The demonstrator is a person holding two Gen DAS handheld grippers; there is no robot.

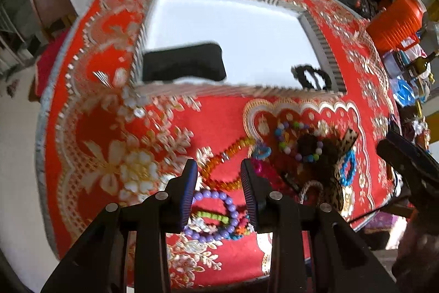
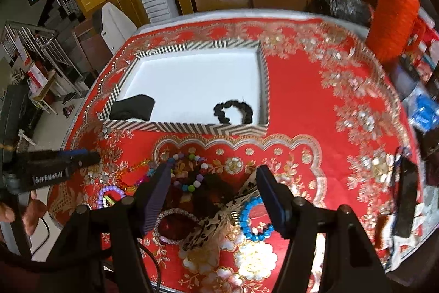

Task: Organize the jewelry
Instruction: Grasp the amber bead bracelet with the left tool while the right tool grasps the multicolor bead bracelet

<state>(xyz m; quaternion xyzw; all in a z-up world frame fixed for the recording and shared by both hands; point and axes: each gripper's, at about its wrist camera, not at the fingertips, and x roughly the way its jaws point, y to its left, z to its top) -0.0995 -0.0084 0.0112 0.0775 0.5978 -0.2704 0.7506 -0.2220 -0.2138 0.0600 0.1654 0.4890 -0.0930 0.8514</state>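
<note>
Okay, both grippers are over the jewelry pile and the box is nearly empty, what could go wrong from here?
1. The bracelets overlap in a tangle: the purple bead bracelet lies across the green one, so the left gripper may lift two together.
2. The right gripper, jaws open, hangs over the leopard-print bow, which covers other pieces and could drag them.
3. The striped box has low walls, so dropped beads could roll out.

A tray [image 2: 263, 78] is set on the table [image 2: 315, 106], toward its far side. A pouch [image 2: 134, 107] lies in the tray's near-left corner, a scrunchie [image 2: 233, 110] near-right. Bracelets [image 2: 255, 218] are heaped before the tray.
</note>
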